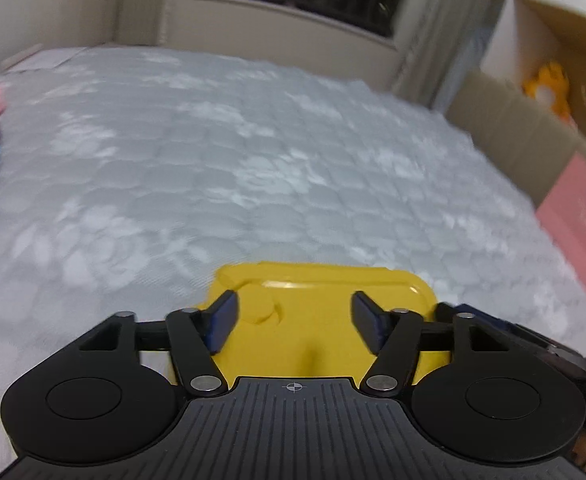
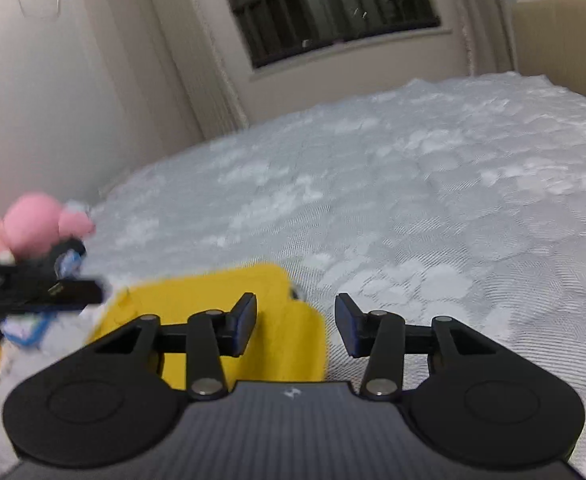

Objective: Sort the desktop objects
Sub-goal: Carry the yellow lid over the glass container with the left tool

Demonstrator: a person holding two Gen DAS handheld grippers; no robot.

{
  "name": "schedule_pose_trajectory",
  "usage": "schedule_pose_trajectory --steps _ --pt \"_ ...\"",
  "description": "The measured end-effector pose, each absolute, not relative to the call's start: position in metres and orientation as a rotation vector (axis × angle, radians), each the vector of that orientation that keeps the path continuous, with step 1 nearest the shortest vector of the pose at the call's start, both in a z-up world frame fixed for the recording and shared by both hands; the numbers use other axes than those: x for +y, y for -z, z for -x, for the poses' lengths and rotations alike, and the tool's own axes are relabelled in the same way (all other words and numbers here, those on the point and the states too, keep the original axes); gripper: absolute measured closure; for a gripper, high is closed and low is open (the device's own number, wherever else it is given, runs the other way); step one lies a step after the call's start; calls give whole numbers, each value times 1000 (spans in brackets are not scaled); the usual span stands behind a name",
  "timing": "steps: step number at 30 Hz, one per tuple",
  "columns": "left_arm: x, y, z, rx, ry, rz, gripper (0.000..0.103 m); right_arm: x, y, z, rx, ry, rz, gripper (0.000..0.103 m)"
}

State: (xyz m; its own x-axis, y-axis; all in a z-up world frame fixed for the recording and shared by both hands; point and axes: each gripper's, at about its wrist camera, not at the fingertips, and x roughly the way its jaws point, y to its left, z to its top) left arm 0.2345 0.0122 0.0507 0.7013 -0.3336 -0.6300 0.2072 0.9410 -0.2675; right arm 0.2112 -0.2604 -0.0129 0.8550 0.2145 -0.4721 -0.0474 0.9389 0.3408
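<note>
Quilted grey mattress beneath a barred window

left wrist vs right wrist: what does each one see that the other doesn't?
Only the left wrist view shows the pink box standing in the open cardboard box at the right edge of the bed, and the left hand-held gripper, open over the yellow tray.

Only the right wrist view shows the right hand-held gripper, open and holding nothing, and the side of the other gripper's black body.

Both show the tray, the grey quilted bedspread, the pink plush toy, the yellow plush and the barred window.
</note>
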Motion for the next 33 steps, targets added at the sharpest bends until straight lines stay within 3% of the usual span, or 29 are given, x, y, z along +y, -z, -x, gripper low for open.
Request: schedule_pose_trajectory --steps 1,4,6,7,10,13,18,20,23,28,29,30,33 --pt "22 -53 -224 719 288 207 20 -266 11 -204 506 -133 -339 56" --pt "48 -48 -204 746 320 331 20 -275 17 -182 500 -115 -395 56" --pt "55 -38 -204 816 377 411 27 -276 25 -172 531 -138 -456 56" --pt "54 -34 -207 848 388 423 38 -276 27 -170 542 -136 -460 56" --pt "47 -25 -214 889 377 413 49 -270 27 -162 542 -113 -420 71" --pt "39 -21 -218 893 374 390 61 -267 25 -161 552 -108 -399 74" --pt "63 -26 -203 834 284 451 56 -280 22 -153 569 -119 -498 71" --pt "67 -26 -204 834 233 420 51 -284 24 -151 580 -140 -551 57" --pt "64 -18 -219 880 237 413 52 -283 27 -157 584 -155 -569 57" --pt "38 -14 -247 879 264 314 56 -274 30 -173 577 -167 -548 68" --pt "32 -16 -251 865 264 284 57 -270 26 -176 562 -159 -500 81" --pt "26 -18 -256 853 268 258 57 -266 23 -178 551 -156 -461 85" --pt "13 -21 -265 853 265 205 56 -261 17 -189 547 -129 -389 85"
